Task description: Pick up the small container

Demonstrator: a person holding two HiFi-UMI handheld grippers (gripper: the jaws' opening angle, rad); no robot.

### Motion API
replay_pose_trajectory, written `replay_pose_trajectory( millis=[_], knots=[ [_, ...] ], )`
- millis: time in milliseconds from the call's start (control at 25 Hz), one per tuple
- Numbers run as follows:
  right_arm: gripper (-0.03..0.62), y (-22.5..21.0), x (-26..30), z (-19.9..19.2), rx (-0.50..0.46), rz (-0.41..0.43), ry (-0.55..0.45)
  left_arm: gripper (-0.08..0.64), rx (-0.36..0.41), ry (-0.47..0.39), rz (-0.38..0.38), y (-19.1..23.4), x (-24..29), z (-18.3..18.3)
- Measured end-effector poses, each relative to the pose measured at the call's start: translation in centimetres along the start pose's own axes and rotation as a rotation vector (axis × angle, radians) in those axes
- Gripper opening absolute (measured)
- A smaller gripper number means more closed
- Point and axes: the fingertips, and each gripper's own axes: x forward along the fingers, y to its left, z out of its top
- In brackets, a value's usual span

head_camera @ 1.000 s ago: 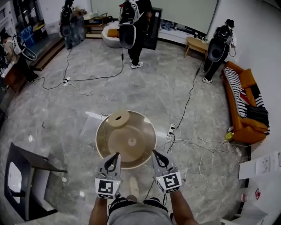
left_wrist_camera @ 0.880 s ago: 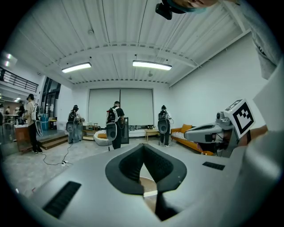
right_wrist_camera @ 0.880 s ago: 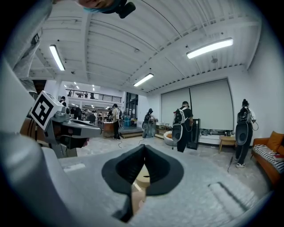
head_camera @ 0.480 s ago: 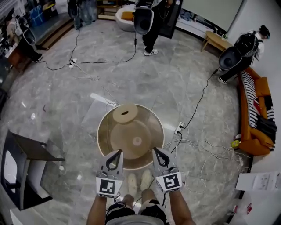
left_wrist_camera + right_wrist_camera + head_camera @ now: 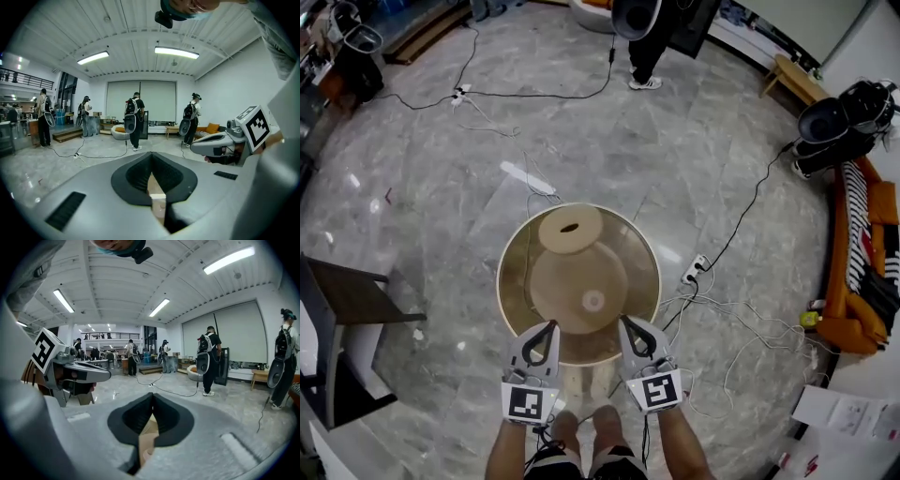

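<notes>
Grey marble floor [image 5: 422, 187] of a large hall, crossed by loose cables [image 5: 741, 319], with a power strip [image 5: 694, 271] just right of a round tabletop [image 5: 511, 281]. A dark chair [image 5: 352, 300] stands well to the left, an orange sofa [image 5: 862, 281] along the right wall, and a person [image 5: 649, 28] at the far side.

Both forearms reach forward side by side, palms inward. The left hand-held gripper [image 5: 549, 328] and the right hand-held gripper [image 5: 623, 323] are held level over the near edge of the tabletop, tips pointing towards its centre. Each gripper view shows that hand-held gripper's jaws pressed together at the tips, with nothing between them.

The small container [image 5: 593, 300], a pale round item, sits near the centre of the tabletop, ahead of both hand-held grippers and clear of them. A beige disc [image 5: 570, 231] with a dark slot lies at the far edge.
</notes>
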Motion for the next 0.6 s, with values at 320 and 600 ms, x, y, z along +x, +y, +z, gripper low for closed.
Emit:
replay_pose_trajectory(
  millis=[320,600],
  knots=[
    [0.0,-1.0,6.2,-9.5,0.019,0.068,0.06,0.017,-0.034,0.061,0.021,1.8,5.6,-9.5],
    [0.0,-0.8,10.3,-16.5,0.026,0.103,0.081,0.017,-0.078,0.097,0.032,2.8,8.3,-17.1]
  ],
)
